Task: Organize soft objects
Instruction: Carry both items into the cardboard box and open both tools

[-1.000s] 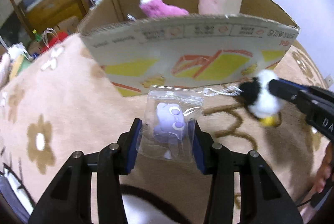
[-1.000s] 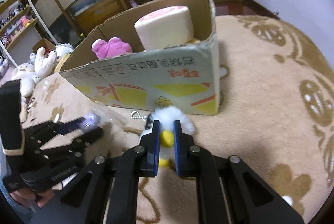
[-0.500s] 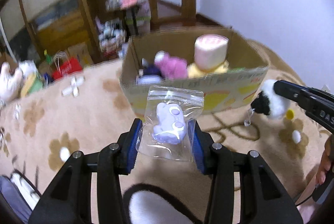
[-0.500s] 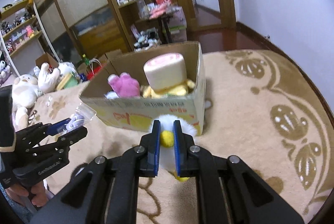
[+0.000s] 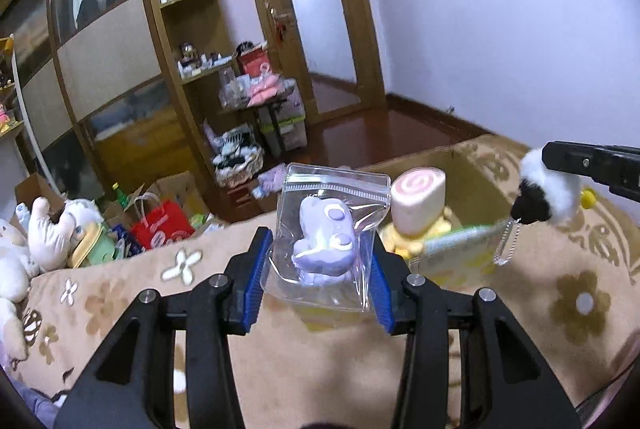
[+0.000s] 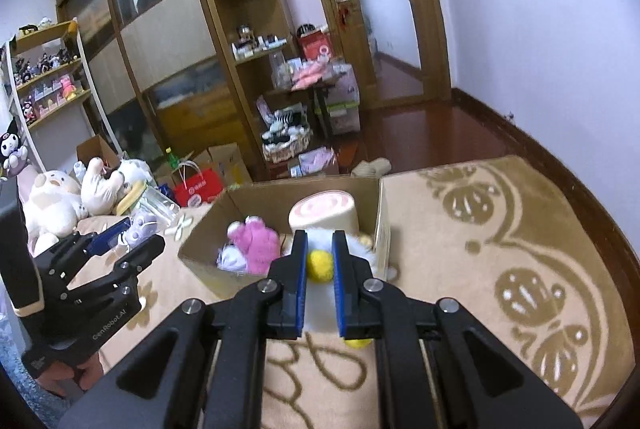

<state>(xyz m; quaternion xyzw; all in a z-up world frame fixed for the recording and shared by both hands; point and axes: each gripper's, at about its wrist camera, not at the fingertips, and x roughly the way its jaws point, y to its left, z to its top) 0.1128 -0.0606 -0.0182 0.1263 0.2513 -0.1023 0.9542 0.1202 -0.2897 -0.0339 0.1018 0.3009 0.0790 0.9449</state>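
Note:
My left gripper is shut on a clear zip bag with a purple plush toy and holds it high in front of the cardboard box. My right gripper is shut on a white and black fluffy keychain toy with a yellow beak, held above the box's near edge; the toy also shows in the left wrist view. The box holds a pink plush and a cream roll-shaped cushion.
The box stands on a beige patterned carpet. Large plush toys and a red bag lie at the left. Wooden shelves and a door stand behind.
Both grippers have risen with their toys. The box now lies lower in both views and its inside shows from above.

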